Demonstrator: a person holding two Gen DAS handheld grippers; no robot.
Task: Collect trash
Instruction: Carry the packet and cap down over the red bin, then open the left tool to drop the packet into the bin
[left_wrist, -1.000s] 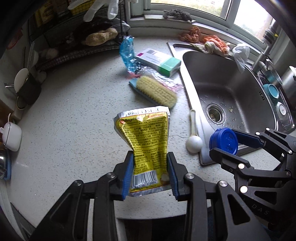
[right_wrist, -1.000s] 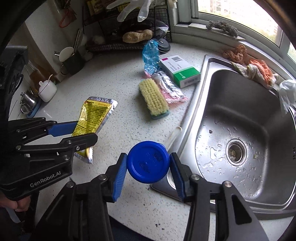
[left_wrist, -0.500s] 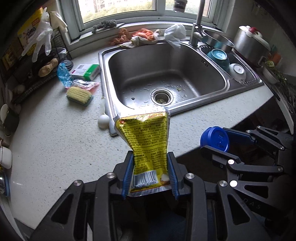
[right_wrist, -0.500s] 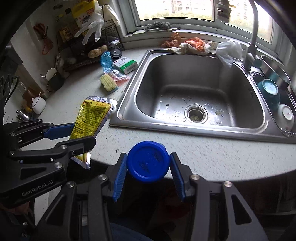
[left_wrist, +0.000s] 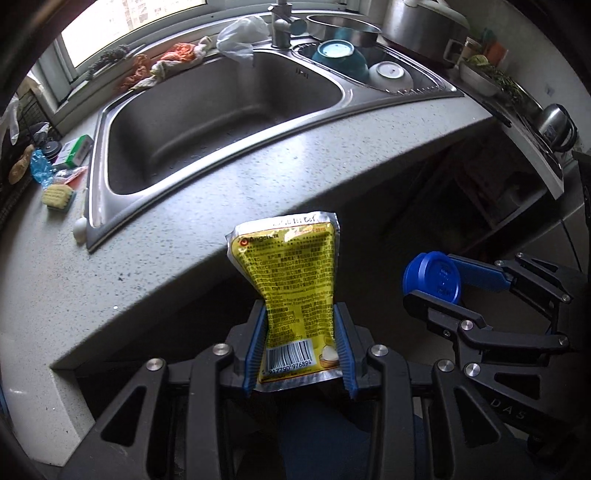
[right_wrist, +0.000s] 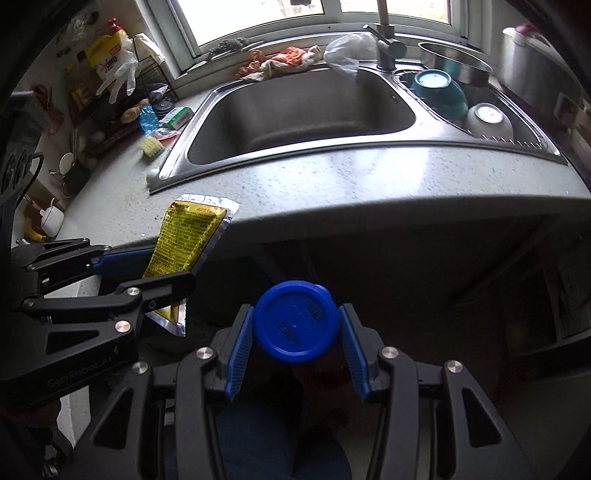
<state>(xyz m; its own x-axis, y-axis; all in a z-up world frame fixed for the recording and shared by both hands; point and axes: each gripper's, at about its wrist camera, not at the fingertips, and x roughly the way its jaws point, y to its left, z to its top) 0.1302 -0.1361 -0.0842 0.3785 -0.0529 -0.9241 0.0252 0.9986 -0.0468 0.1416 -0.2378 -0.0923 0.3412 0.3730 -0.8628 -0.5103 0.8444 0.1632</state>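
My left gripper (left_wrist: 300, 345) is shut on a yellow foil packet (left_wrist: 291, 280), pinched near its barcode end; the packet stands up in front of the counter's front edge. In the right wrist view that same packet (right_wrist: 186, 236) shows at the left, held by the left gripper (right_wrist: 147, 273). My right gripper (right_wrist: 295, 341) is shut on a round blue cap (right_wrist: 295, 326), held beyond the counter edge over the dark space below. The blue cap (left_wrist: 432, 277) also shows at the right of the left wrist view.
The speckled grey counter (left_wrist: 177, 229) curves around a steel sink (left_wrist: 221, 122). On its left lie a yellow scrub brush (left_wrist: 57, 195), a white spoon (left_wrist: 79, 230), a green-white box (left_wrist: 75, 147) and a blue wrapper (left_wrist: 38, 168). Bowls (right_wrist: 439, 92) sit in the side basin. Dark cabinet space lies below the counter.
Both grippers have swung right and back from the counter, past the sink, and now hang beyond the counter's front edge. Packet and cap stay gripped as before.
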